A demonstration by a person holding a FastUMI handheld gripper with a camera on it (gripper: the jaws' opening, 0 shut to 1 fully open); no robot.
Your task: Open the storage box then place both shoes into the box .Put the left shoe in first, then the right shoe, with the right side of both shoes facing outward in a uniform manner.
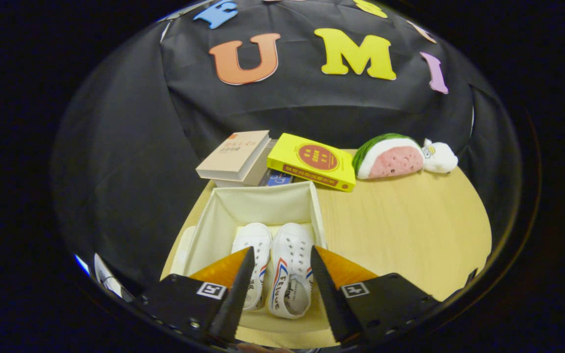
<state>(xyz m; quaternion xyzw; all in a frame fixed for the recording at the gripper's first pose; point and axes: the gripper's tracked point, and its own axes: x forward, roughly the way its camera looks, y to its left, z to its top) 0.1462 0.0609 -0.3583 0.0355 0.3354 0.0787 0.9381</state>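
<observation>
I see my hand-held gripper spread wide above the open storage box on the worktop, its fingers gripping nothing. Two white shoes lie side by side inside the box: the left shoe partly behind one finger, the right shoe between both fingers. I cannot tell whether either finger touches a shoe.

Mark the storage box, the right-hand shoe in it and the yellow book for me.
Storage box (255,203): gripper view, inner back wall.
Right-hand shoe (291,245): gripper view, laced top, between the open jaws.
Yellow book (312,159): gripper view, front cover, beyond the box.
</observation>
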